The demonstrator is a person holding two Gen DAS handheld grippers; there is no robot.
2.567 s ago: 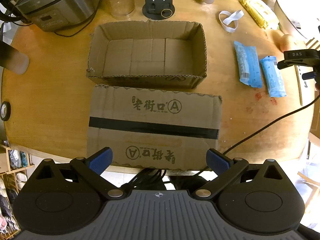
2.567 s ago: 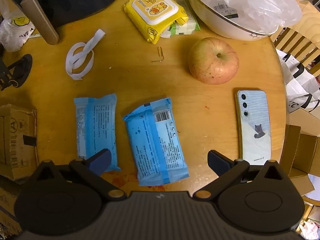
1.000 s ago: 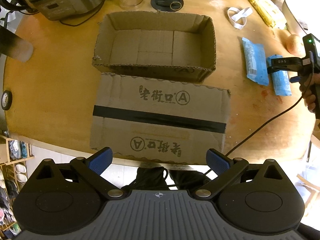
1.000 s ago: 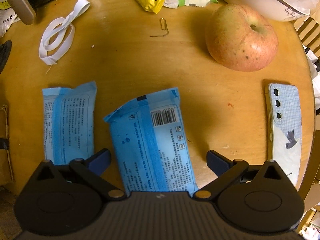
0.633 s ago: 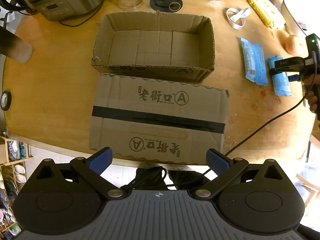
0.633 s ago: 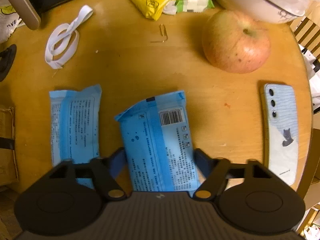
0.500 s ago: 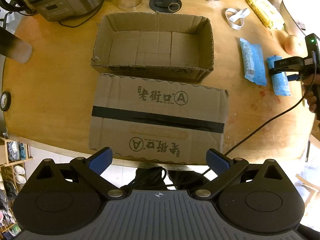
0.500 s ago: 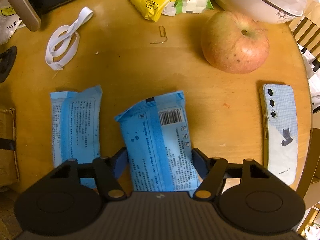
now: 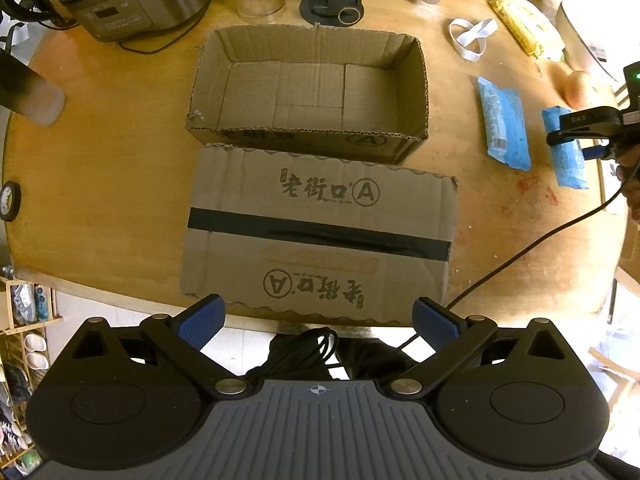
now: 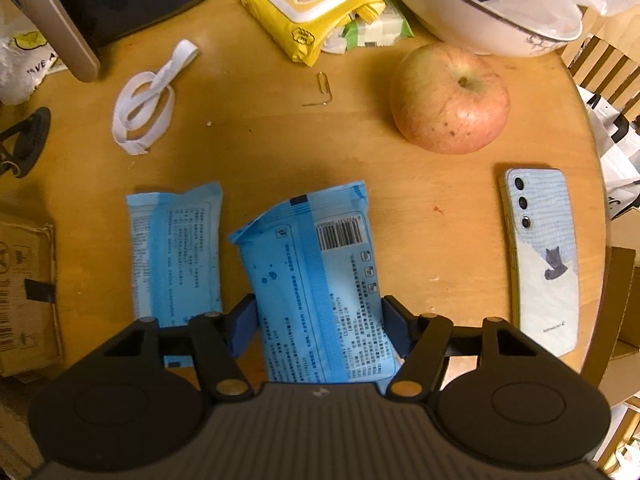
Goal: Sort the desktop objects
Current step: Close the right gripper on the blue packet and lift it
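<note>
Right claw pinches crinkly rectangular blue plastic packet.

Your right gripper, which sat wide open above the table 2.6 s ago, now has its fingers closed in on the sides of the right-hand blue pack. You have dropped lower and closer since then, so the pack fills more of the right wrist view. The pack's far end now looks slightly raised and the pack sits straighter between the fingers than a second ago.
</note>
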